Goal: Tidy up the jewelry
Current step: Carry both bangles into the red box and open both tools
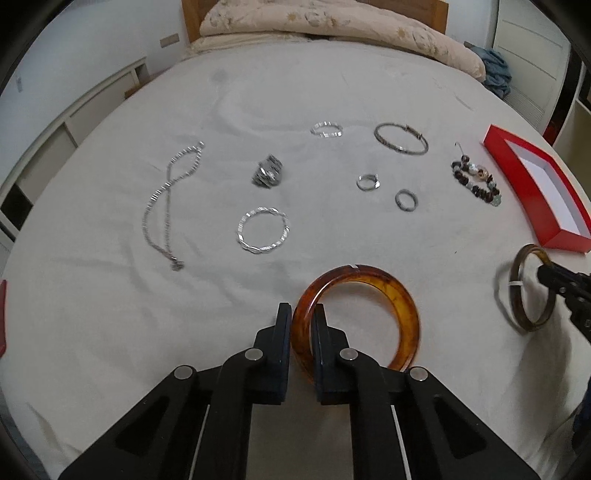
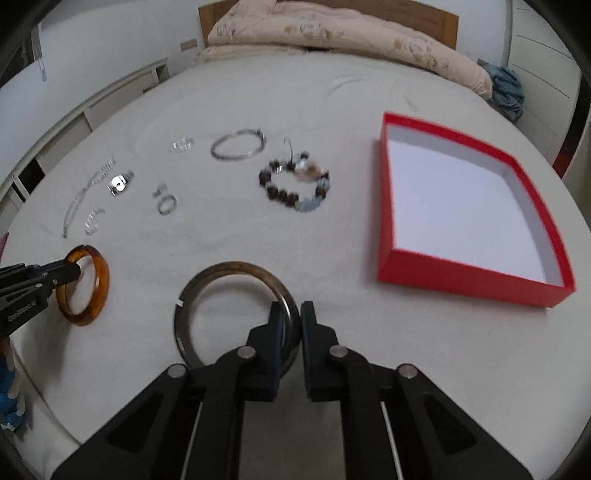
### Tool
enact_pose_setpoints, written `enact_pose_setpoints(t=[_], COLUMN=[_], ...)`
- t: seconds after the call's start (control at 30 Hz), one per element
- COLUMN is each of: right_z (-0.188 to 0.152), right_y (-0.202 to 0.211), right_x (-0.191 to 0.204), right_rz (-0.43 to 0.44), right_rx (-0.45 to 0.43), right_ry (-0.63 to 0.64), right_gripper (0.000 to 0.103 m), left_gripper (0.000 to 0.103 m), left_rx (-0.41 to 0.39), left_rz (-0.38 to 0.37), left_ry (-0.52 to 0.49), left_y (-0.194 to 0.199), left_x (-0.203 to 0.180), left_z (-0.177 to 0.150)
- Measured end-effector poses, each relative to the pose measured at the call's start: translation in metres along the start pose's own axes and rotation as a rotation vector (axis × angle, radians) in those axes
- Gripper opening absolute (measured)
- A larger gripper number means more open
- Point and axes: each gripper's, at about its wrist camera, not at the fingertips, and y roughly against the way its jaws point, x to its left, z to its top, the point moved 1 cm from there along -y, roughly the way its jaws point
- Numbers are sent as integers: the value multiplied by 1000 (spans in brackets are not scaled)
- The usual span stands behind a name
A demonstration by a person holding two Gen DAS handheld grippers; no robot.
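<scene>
My left tool [image 1: 300,317] is clenched on the amber bangle [image 1: 369,291] near the bed's front edge. My right tool [image 2: 292,317] grips the dark metal bangle [image 2: 236,280], just left of the open red box [image 2: 476,277]. Bare sheet [image 1: 258,92] lies beyond the other jewelry.

You are working in a home bedroom. The work surface is a bed [image 1: 110,332] with a plain off-white sheet. At its far end a folded floral quilt [image 1: 332,26] lies against a wooden headboard [image 1: 192,18]. A crumpled blue cloth [image 2: 508,90] sits at the quilt's right end. Low white shelving [image 1: 55,147] runs along the left wall, and white cupboard doors [image 1: 532,48] stand on the right. A wall switch plate [image 1: 169,40] is mounted beside the headboard.
</scene>
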Motion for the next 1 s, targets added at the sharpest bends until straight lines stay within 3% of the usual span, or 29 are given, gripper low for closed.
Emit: enact_pose_setpoints(t=[0.2,0.33,0.47,0.73,0.9,1.0], right_z=[5,15,26,54,50,49], right_y=[50,76,86,55,28,12], right_x=[-13,-48,-95,-198,-219,-226], right_rz=[-14,-51,-115,-246,-273,-278], right_rx=[-94,-149,-174,-140,-75,-45], right_ry=[-27,-58,-94,-109,-48,-4], right_gripper=[8,8,8,9,9,9], left_gripper=[10,10,10,10,10,10], left_rx=[-45,-75,-100,-103,-77,-49], left_rz=[-23,-87,-168,-246,-224,-206], left_ry=[-18,-53,-113,-264,-356,-389], left_y=[36,51,54,13,-20,-38], left_x=[-11,-42,-100,-225,-286,-304], left_z=[10,30,64,127,135,134])
